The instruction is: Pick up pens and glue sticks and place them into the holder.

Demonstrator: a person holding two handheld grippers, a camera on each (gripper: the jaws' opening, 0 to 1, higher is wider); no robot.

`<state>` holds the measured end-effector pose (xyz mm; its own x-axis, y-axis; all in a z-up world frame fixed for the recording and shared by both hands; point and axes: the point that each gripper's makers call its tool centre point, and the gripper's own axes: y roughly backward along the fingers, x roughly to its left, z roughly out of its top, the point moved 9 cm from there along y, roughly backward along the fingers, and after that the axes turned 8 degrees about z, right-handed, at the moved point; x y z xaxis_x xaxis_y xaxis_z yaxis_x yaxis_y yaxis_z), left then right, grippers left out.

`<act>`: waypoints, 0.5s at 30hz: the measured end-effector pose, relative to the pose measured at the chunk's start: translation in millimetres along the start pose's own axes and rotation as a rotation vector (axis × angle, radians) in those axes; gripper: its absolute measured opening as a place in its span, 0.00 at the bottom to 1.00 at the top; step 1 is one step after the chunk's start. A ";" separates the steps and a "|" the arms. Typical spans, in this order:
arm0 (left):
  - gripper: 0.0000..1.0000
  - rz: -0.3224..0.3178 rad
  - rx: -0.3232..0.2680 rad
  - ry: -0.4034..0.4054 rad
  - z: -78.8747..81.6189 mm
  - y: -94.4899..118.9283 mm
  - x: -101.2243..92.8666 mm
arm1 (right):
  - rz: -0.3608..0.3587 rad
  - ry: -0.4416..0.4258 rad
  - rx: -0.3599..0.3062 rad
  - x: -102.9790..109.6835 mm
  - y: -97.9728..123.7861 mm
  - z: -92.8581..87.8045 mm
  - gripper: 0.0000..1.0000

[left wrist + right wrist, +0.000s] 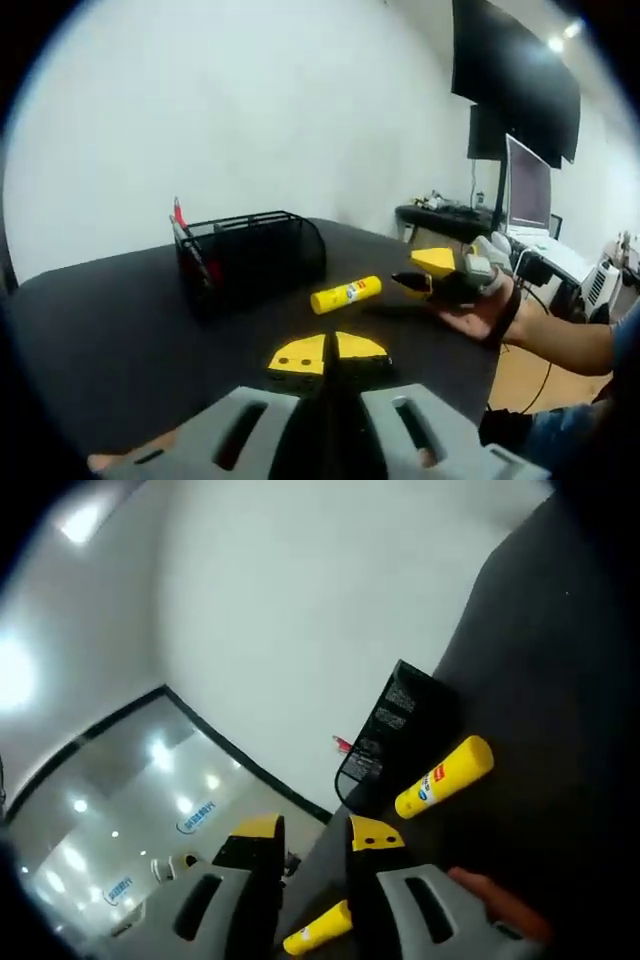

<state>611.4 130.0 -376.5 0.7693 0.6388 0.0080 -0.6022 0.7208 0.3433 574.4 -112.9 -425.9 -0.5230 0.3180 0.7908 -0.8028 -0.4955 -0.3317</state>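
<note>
On the black table (110, 330), left gripper view L to R: mesh holder (250, 258) w/ red pen (179, 214) in its left end; glue stick (346, 294) lying flat just right of it, apart. Left gripper (330, 355) low over table, jaws nearly together, holding nothing. Right gripper (432, 270) beyond glue stick, in person's hand (485, 310); its own view shows jaws parted, empty, w/ a second yellow object (318, 928) below them.

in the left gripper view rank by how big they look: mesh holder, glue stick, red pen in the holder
1. mesh holder, clearly largest.
2. glue stick, lying on the table.
3. red pen, smallest, though just its tip pokes above the holder, so its true size is unsure.
</note>
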 end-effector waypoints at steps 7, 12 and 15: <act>0.10 -0.068 0.154 -0.081 -9.1 2.6 -14.4 | 0.002 0.036 0.022 1.0 -1.0 -3.2 0.21; 0.13 -0.134 0.297 -0.116 -9.4 3.0 -21.5 | 0.008 0.042 0.023 1.3 -0.6 -3.6 0.21; 0.17 -0.141 0.386 -0.199 -9.7 0.0 -26.7 | 0.011 0.033 0.015 1.0 0.1 -2.6 0.21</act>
<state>588.8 115.5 -385.9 0.8868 0.4503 0.1039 -0.3941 0.6195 0.6789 573.0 -110.5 -426.5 -0.5407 0.3388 0.7700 -0.7929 -0.5110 -0.3319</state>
